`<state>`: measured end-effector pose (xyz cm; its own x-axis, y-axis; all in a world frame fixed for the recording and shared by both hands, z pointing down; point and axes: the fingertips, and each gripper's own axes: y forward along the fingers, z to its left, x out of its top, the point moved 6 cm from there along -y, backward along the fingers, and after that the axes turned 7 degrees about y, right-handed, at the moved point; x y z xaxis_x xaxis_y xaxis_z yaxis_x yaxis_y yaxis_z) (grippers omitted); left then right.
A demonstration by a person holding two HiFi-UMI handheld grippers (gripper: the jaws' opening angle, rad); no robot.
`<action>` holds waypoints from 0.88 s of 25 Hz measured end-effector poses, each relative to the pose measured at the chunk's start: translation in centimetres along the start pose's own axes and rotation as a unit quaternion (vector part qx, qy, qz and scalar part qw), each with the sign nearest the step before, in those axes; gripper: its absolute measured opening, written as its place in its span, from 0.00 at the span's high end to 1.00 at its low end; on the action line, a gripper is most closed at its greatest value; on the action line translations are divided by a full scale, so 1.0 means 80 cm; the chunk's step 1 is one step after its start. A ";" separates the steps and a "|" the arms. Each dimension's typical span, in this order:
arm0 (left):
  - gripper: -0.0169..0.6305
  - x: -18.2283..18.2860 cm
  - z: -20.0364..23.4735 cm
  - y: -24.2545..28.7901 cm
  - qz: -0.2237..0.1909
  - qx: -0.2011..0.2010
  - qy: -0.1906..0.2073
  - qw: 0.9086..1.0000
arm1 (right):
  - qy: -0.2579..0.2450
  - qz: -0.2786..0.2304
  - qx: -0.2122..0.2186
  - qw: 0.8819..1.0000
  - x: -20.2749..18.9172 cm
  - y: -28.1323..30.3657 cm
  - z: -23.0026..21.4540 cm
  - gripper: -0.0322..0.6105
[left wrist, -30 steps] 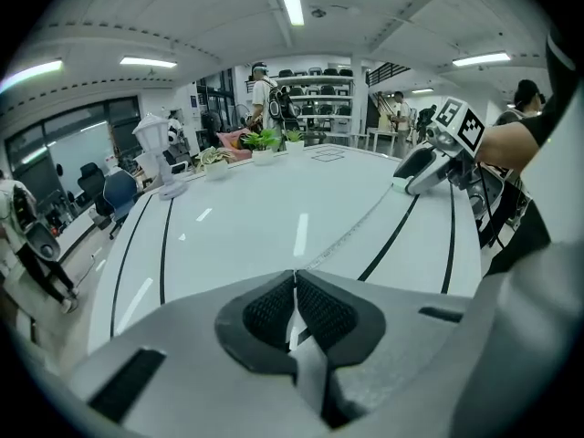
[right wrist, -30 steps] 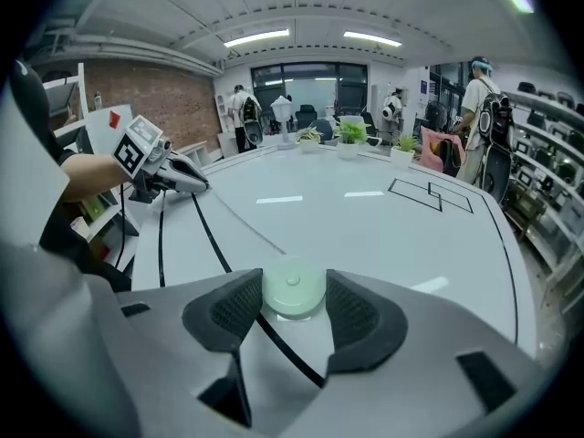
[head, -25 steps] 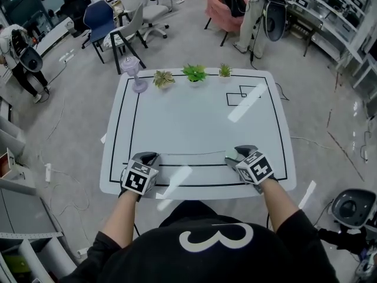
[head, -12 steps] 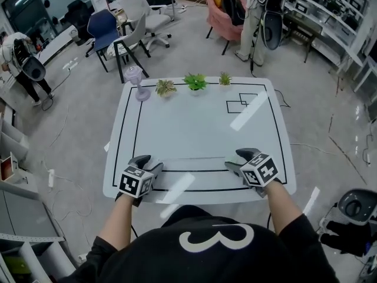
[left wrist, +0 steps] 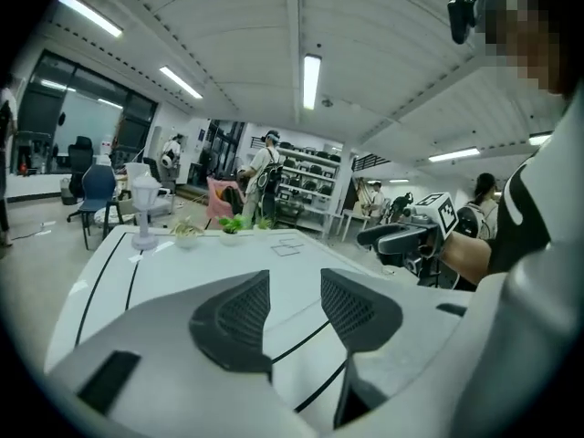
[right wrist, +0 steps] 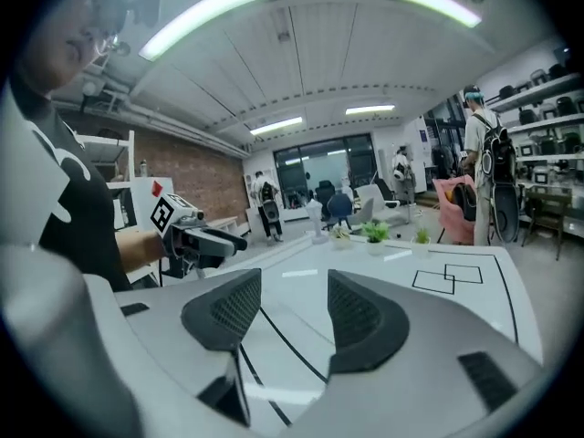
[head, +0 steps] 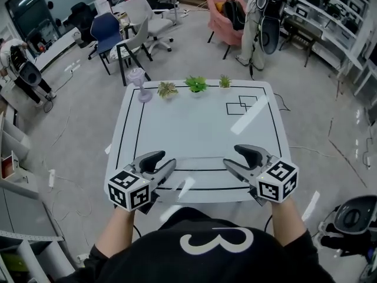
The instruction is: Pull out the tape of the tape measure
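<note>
My left gripper hangs above the near left of the white table. Its jaws stand apart and are closing, with nothing between them; in the left gripper view only bare tabletop shows in the gap. My right gripper hovers over the near right, open and empty. Each gripper shows in the other's view: the right gripper and the left gripper. A faint thin line crosses the table between them; I cannot tell whether it is the tape. No tape measure case is visible.
Black lines frame the table, with two outlined squares at the far right. Along the far edge stand three small plants and a lilac desk fan. Chairs and a standing person are beyond.
Both grippers have risen off the tabletop toward me. The left gripper, shut a second ago, now stands open. The small pale object seen at the right gripper's tips then no longer shows.
</note>
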<state>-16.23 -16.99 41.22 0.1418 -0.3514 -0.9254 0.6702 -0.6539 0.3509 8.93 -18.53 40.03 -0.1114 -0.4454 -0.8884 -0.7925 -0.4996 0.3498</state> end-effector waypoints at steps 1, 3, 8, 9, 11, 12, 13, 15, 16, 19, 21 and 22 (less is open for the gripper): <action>0.71 0.011 -0.013 -0.003 -0.012 -0.011 0.006 1.000 | 0.001 -0.016 0.012 1.000 0.007 -0.006 0.010 0.59; 0.81 0.031 -0.038 -0.011 -0.039 -0.032 0.016 0.999 | 0.012 -0.050 0.032 0.998 0.020 -0.016 0.028 0.62; 0.96 0.071 -0.085 -0.035 -0.107 -0.070 0.019 0.992 | 0.019 -0.123 0.041 0.991 0.039 -0.042 0.058 0.80; 0.96 0.075 -0.091 -0.037 -0.113 -0.074 0.020 0.991 | 0.018 -0.130 0.044 0.990 0.039 -0.046 0.064 0.86; 0.96 0.080 -0.101 -0.041 -0.117 -0.078 0.023 0.990 | 0.018 -0.138 0.056 0.989 0.040 -0.049 0.075 0.94; 0.96 0.081 -0.104 -0.042 -0.118 -0.079 0.025 0.990 | 0.018 -0.138 0.063 0.988 0.039 -0.049 0.081 0.95; 0.96 0.082 -0.107 -0.044 -0.119 -0.080 0.025 0.989 | 0.016 -0.136 0.068 0.988 0.039 -0.049 0.086 0.95; 0.96 0.084 -0.113 -0.048 -0.123 -0.082 0.020 0.989 | 0.011 -0.134 0.074 0.988 0.039 -0.050 0.096 0.95; 0.96 0.086 -0.115 -0.050 -0.126 -0.083 0.018 0.988 | 0.010 -0.134 0.076 0.988 0.039 -0.052 0.100 0.95; 0.96 0.089 -0.124 -0.054 -0.130 -0.086 0.022 0.988 | 0.011 -0.141 0.081 0.987 0.042 -0.058 0.107 0.95; 0.96 0.090 -0.130 -0.055 -0.129 -0.086 0.030 0.987 | 0.012 -0.145 0.083 0.986 0.043 -0.062 0.110 0.95; 0.96 0.090 -0.133 -0.055 -0.128 -0.086 0.033 0.987 | 0.013 -0.146 0.083 0.986 0.043 -0.064 0.111 0.95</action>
<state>-10.40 -9.51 31.47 -0.0049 -0.1404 -0.9901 0.8034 -0.5901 0.0797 7.31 -10.88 32.55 0.1503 -0.3197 -0.9355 -0.8756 -0.4823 0.0242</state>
